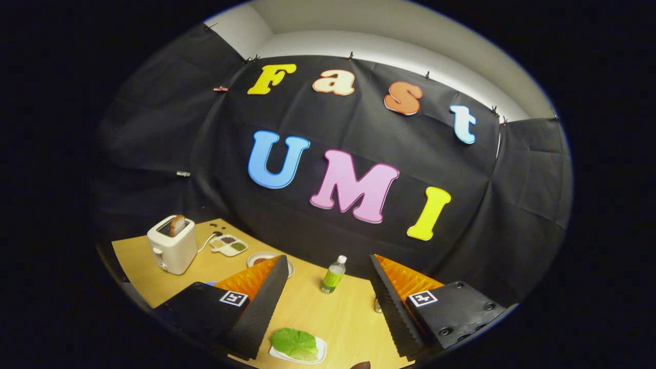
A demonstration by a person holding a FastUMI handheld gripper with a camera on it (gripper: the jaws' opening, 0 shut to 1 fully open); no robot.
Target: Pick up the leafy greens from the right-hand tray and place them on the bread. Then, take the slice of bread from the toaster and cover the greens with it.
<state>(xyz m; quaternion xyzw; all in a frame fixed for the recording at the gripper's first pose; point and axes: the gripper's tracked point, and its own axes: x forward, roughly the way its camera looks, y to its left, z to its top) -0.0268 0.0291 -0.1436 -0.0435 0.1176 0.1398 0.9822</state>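
I have the claw (328, 307) spread wide and empty, its two fingers well apart above the pale wooden counter (312, 307); the flat green lettuce leaf (294, 343) lies on a small white rectangular tray (321, 351) low between the fingers, closer to the left one; so the step in hand, as I judge it, is the first pick; I would tip the claw down and centre it over the leaf, then come in low so one finger slides under an edge, since a thin limp leaf will likely slip from a pinch on top; close gently; the round white plate (254, 258), half hidden beyond the left finger, may carry the bread, though I cannot tell; the browned slice (177, 224) stands in the cream two-slot toaster (171, 246) far left; I would keep clear of the small green-filled clear bottle (333, 274) standing ahead between the fingers
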